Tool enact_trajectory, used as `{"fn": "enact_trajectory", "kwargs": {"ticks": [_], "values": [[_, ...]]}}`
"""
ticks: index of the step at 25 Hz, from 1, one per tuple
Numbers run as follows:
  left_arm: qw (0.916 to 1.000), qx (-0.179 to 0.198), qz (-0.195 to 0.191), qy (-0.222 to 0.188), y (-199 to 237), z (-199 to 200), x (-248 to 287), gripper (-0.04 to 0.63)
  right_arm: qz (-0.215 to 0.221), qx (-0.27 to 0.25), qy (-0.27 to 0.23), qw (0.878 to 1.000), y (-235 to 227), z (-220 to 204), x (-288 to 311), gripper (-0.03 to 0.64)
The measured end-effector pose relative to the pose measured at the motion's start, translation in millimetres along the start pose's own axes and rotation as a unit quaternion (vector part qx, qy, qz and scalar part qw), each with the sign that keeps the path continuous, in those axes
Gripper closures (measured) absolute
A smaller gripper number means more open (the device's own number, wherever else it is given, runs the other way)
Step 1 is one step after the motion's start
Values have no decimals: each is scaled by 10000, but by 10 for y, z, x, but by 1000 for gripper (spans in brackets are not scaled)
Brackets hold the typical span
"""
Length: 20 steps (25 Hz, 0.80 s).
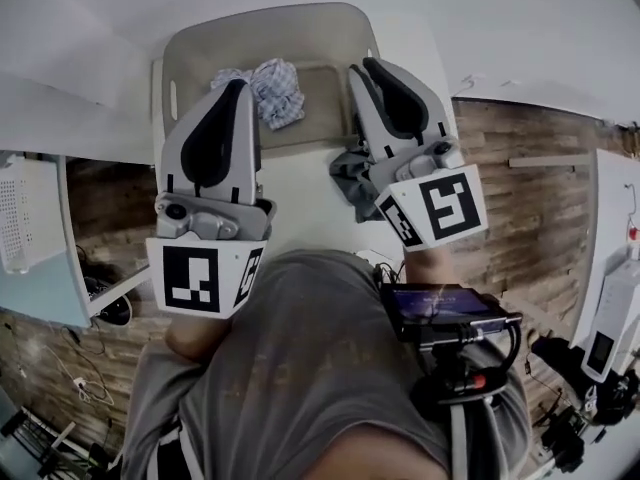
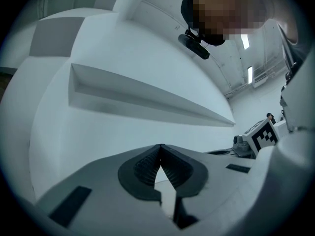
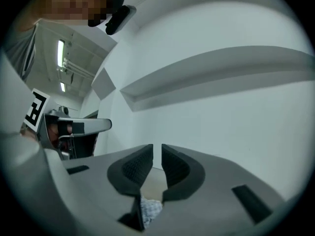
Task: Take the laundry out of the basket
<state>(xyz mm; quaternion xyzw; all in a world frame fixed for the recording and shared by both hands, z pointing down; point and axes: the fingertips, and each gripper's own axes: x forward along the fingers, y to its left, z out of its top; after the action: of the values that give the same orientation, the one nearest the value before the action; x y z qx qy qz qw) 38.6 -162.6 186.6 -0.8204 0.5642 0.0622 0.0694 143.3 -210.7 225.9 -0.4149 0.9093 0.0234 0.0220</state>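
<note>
Left gripper (image 2: 160, 146) is pinched tight with nothing in it. Right gripper (image 3: 157, 149) has its jaws a thin slit apart, also empty. Both hover over the beige basket (image 1: 262, 20) — a checked cloth (image 1: 276, 90) is bunched up inside. A dark grey cloth (image 1: 349, 180) lies on the white table (image 1: 300, 206) just near of the basket, below the right gripper.

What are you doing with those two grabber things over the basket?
A person is taking laundry out of a basket on a white table, with a gripper in each hand. A checked cloth is in the basket, and a grey cloth lies on the table beside it. The left gripper has its jaws shut on nothing. The right gripper has them a slit apart, empty too.
</note>
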Motion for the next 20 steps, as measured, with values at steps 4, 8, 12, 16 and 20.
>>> {"fn": "enact_trajectory", "kwargs": {"ticks": [4, 8, 12, 16, 20], "values": [[10000, 3, 53, -38, 44, 19, -28, 588, 215, -144, -215, 9994, 311, 145, 162, 591], [9999, 3, 146, -69, 146, 19, -43, 588, 479, -168, -267, 9984, 562, 204, 335, 599], [9997, 20, 241, -97, 227, 34, -86, 588, 733, -184, -303, 9967, 794, 213, 430, 600], [9995, -16, 316, -95, 286, 41, -104, 588, 826, -162, -271, 9961, 857, 196, 477, 600], [9993, -2, 353, -86, 301, 38, -129, 588, 871, -121, -249, 9958, 861, 180, 492, 599]]}}
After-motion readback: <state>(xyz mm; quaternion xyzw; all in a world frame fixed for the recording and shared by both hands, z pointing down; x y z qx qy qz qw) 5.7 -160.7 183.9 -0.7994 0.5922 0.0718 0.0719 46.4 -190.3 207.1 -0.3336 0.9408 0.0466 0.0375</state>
